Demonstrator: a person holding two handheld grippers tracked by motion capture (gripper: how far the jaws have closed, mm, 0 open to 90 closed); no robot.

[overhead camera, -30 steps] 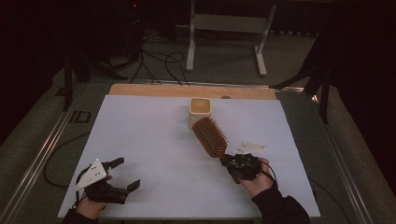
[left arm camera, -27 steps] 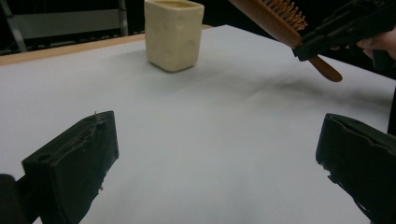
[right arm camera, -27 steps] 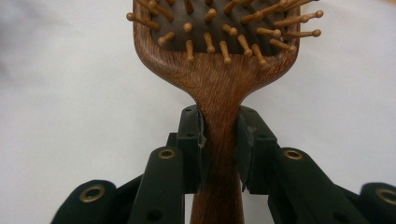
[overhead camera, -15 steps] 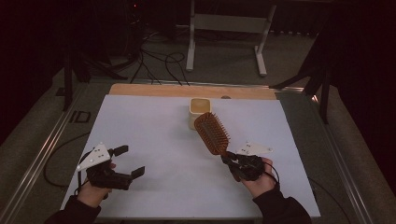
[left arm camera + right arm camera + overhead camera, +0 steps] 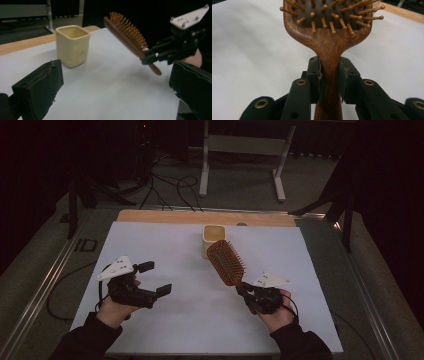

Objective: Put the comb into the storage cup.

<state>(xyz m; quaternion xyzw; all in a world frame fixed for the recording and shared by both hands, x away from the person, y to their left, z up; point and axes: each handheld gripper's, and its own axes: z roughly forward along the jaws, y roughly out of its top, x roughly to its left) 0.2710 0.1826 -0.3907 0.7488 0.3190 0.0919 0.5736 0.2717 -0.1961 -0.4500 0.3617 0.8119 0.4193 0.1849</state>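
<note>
Your right gripper (image 5: pixel 248 293), at the lower right of the high view, is clamped on the neck of the brown wooden paddle hairbrush with peg bristles (image 5: pixel 226 262). In the right gripper view both black pads (image 5: pixel 317 75) press the handle just below where it widens into the head (image 5: pixel 329 22). The brush is lifted off the white table sheet (image 5: pixel 165 245), its head angled up toward the middle of the high view, just below the small cream square cup with dimpled sides (image 5: pixel 213 238).

If the cup is where the brush is going, it looks best to bring the head over the cup's opening (image 5: pixel 70 30) before tipping anything. The head appears about as wide as the mouth, so the handle end may be the likelier fit. That would call for a handover or a turn of the wrist. Keep the clamp firm, since the handle is smooth wood and could pivot between the pads.

Your left gripper (image 5: pixel 154 279), at the lower left of the high view, has its jaws wide apart with nothing between them. In the left gripper view, the cup sits at upper left and the brush (image 5: pixel 127 32) at upper right. It could steady the light cup, which may otherwise tip when the brush touches the rim.
</note>
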